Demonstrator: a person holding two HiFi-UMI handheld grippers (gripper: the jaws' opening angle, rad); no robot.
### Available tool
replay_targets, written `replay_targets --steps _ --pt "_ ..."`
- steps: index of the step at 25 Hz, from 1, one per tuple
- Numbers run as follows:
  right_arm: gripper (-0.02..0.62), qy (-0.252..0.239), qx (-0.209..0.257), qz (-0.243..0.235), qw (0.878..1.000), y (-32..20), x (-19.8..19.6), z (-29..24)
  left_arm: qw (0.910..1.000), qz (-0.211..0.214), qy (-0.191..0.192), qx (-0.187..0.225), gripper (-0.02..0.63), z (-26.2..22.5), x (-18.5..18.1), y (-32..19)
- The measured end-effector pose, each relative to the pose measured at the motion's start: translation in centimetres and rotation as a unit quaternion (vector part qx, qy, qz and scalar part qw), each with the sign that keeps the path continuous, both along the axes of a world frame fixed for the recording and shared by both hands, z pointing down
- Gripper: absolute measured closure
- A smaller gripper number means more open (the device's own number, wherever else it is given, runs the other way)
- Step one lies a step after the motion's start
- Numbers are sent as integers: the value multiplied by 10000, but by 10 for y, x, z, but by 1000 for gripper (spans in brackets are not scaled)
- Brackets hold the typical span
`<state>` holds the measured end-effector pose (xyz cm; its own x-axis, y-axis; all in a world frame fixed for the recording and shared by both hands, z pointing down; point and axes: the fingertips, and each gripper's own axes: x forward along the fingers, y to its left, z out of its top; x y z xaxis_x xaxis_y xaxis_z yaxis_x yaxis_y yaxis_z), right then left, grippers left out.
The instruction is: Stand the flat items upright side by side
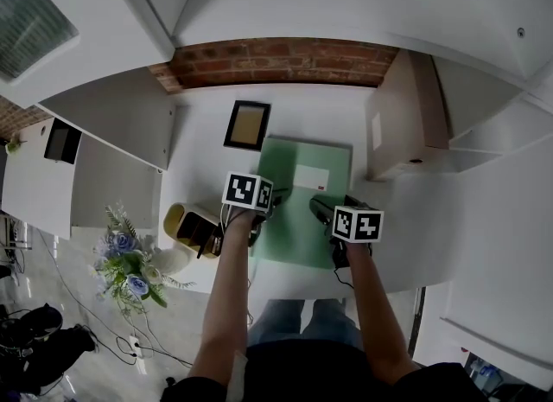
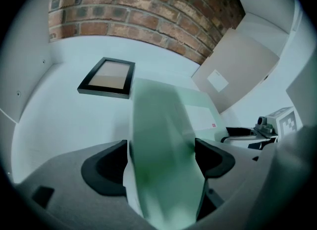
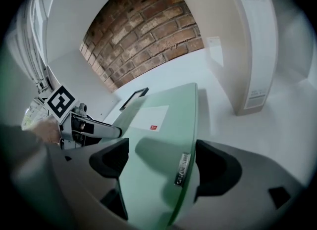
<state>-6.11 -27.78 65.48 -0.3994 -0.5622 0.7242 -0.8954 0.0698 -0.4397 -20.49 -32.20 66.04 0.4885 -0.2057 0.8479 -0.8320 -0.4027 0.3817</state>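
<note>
White table (image 1: 199, 132) against a brick wall (image 1: 276, 61), green board (image 1: 298, 219) flat on it, not yet raised
Far left, a black picture frame (image 1: 248, 124) lies flat. Next the left gripper (image 2: 161, 157) stands released, jaws spread wide with the board's near end running between them and no bite showing. The board lies mid-table, its near end close to the table's front edge. The right gripper (image 3: 158, 157) is likewise slack, jaws astride the board's near right edge, a gap showing on its right side. A tan box (image 1: 402, 115) stands upright at far right. Raising the board looks barely begun; the next move, I judge, calls for both grippers to clench that near end and tip it upright beside the box
</note>
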Motion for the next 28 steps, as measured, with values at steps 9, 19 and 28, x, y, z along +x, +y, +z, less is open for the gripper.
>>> replay_targets --steps 9,19,28 --pt "190 123 -122 42 9998 -2 3 5 10000 -52 22 -22 215 1 5 -2" --pt "225 562 -64 154 9983 -2 14 -5 9993 -298 -23 218 215 -6 11 5" --pt "241 884 890 66 9921 -4 22 -64 9914 -420 159 1226 215 -65 17 7"
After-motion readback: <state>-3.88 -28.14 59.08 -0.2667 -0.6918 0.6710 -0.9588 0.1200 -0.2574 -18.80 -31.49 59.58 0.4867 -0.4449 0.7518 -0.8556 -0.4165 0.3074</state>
